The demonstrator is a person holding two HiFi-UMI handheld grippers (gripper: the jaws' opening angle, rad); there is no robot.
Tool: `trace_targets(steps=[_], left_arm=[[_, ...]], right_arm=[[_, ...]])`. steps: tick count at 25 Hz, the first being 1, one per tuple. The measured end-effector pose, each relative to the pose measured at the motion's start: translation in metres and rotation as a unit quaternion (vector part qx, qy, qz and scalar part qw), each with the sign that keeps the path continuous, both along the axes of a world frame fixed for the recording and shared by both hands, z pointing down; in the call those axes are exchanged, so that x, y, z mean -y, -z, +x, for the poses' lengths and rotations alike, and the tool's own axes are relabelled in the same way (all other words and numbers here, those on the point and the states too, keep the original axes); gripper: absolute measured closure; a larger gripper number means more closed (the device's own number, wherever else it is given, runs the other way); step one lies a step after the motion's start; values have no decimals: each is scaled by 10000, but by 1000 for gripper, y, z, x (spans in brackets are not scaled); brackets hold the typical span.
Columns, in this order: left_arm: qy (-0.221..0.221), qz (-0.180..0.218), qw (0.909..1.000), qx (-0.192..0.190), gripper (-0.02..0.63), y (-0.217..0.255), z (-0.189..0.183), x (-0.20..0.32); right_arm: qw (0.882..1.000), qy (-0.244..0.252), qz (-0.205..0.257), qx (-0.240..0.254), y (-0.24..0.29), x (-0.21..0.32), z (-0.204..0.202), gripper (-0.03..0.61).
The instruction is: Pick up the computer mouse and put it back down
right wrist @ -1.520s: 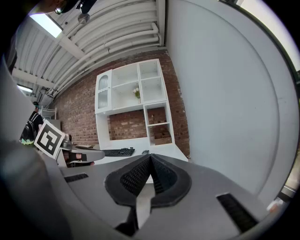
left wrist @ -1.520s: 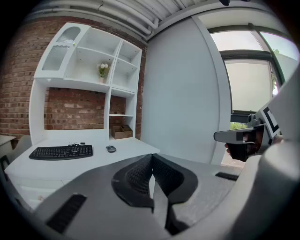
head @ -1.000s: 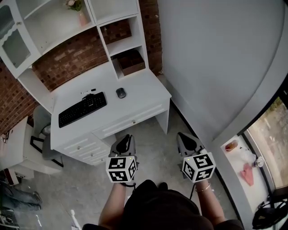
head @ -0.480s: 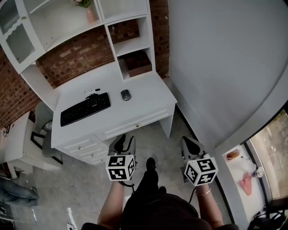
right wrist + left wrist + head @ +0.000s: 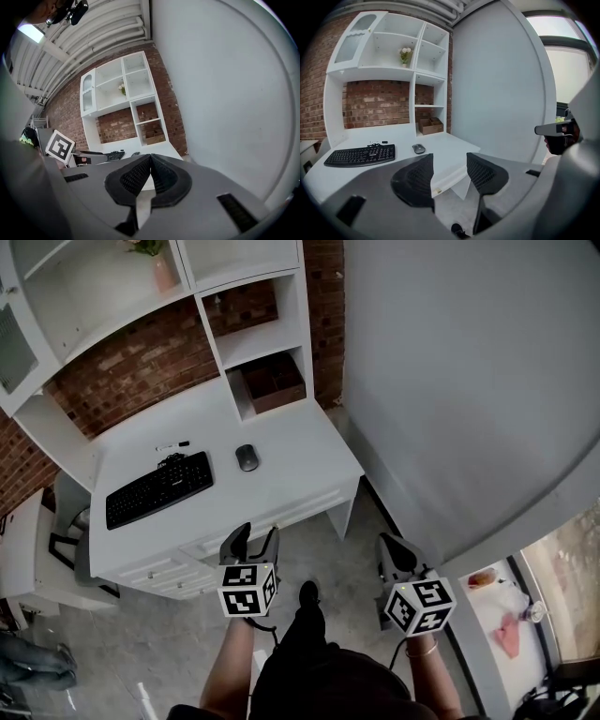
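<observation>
A home office: white desk (image 5: 298, 448) with keyboard (image 5: 159, 489), computer mouse (image 5: 247, 457), shelves (image 5: 251, 332).

The desk (image 5: 295, 451) is looked down on steeply in the head view and faced nearly level, from well back, in both gripper views; it is shared by all three.

A white desk (image 5: 300, 456) and shelves (image 5: 94, 306) stand against a brick wall (image 5: 141, 362).
</observation>
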State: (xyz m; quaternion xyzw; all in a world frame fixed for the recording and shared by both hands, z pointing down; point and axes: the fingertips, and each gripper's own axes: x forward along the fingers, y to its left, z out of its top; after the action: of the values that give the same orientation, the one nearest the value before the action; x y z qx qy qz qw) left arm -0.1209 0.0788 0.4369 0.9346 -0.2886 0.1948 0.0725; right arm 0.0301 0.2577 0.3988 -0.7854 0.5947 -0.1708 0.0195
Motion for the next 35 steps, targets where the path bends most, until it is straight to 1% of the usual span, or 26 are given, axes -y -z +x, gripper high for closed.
trace_targets(steps=[9,15,20,26,31,35], left_arm=[[-9,-197,9996,184,400,-15,45,91],[-52,-255,9993,284,400,-20,64,146],[52,-239,9991,354,400,-27,74,188],[98,-301,9983,480,399,-38,79,218],[157,-478,9977,451,393,-44,85,232],[328,-535,9968,487,391,-50,90,244]], right_arm=[[9999,82,-124,50,-5,94,42,573],[9997,134,-184,102,-8,155,58,574],[9996,126,-228,67,-7,197,72,574],[9994,151,-310,46,-9,233,80,573],[9989,320,-343,30,-8,261,85,573],[9980,523,-348,34,-11,283,94,573]])
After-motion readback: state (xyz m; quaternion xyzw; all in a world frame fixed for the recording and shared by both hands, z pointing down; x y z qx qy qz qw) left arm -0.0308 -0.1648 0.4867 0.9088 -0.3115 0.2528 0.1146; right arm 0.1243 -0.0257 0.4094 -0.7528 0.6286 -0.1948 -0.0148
